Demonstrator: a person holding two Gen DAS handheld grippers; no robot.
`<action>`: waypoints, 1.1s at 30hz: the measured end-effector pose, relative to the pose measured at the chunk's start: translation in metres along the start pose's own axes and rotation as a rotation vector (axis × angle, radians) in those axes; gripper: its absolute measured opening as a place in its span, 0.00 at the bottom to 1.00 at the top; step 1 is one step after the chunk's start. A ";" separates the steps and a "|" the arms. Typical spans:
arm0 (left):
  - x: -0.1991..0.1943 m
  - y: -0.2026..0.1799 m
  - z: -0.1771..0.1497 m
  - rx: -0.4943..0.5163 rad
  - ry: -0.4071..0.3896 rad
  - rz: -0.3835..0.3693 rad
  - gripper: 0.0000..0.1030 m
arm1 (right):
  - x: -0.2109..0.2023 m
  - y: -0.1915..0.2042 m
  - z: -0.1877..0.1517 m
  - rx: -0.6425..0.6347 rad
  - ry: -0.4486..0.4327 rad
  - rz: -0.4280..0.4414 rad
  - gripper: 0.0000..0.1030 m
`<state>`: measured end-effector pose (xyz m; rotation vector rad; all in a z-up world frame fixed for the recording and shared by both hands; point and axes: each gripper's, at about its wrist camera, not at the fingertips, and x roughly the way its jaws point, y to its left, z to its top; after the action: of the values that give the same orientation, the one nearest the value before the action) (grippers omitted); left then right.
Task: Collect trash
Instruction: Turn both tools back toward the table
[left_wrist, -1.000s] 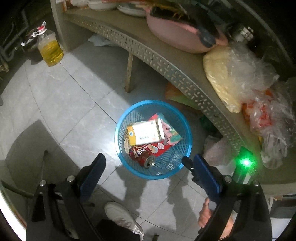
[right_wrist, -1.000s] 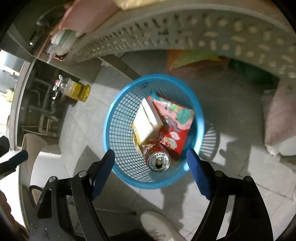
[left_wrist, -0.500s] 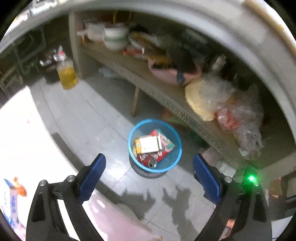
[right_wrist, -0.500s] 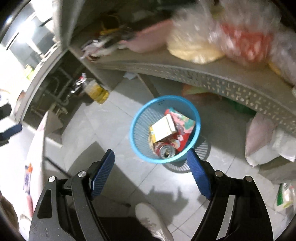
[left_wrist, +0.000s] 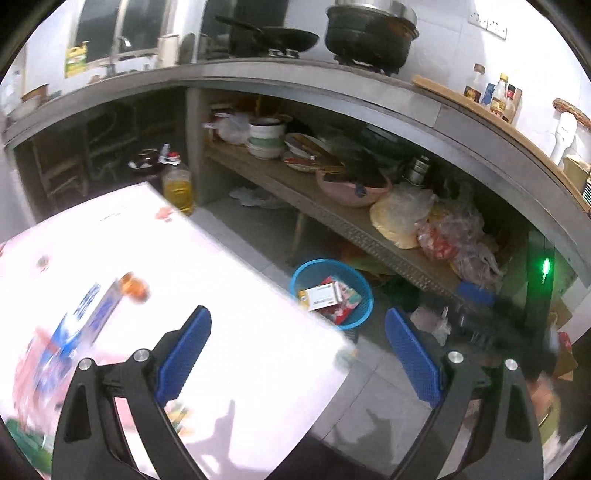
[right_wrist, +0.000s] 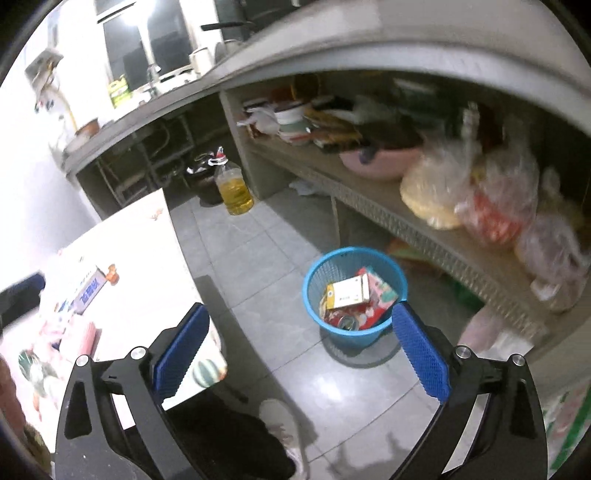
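A blue mesh basket (left_wrist: 364, 295) stands on the tiled floor under a shelf; it also shows in the right wrist view (right_wrist: 314, 295). It holds a white and yellow carton (right_wrist: 349, 291), a red wrapper (right_wrist: 380, 295) and a red can (right_wrist: 347, 323). My left gripper (left_wrist: 299, 354) is open and empty, above a white table (left_wrist: 229, 295). My right gripper (right_wrist: 301, 350) is open and empty, high above the floor, left of the basket. A blue and white box (left_wrist: 92, 310) lies on the table, also in the right wrist view (right_wrist: 88, 290).
A bottle of yellow oil (right_wrist: 232, 188) stands on the floor at the back. The low shelf (right_wrist: 369, 199) carries bowls, a pink basin (right_wrist: 376, 162) and plastic bags (right_wrist: 491, 206). A counter above holds pots (left_wrist: 369, 33). A shoe (right_wrist: 284, 424) is below.
Both grippers have risen and pulled back from the basket, which now looks small and far. The white table with the boxes has come into view. Both stay open.
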<state>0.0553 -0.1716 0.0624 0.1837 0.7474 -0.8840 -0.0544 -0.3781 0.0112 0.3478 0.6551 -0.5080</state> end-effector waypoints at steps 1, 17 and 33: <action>-0.007 0.006 -0.010 -0.005 -0.001 0.010 0.90 | -0.005 0.009 0.001 -0.027 -0.014 -0.017 0.92; -0.095 0.080 -0.129 -0.107 -0.139 0.214 0.90 | -0.010 0.106 -0.003 -0.294 -0.092 0.109 0.92; -0.118 0.125 -0.147 -0.156 -0.231 0.334 0.90 | 0.011 0.187 -0.030 -0.337 0.115 0.456 0.89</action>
<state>0.0264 0.0471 0.0132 0.0629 0.5465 -0.5158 0.0409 -0.2147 0.0096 0.1981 0.7329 0.0596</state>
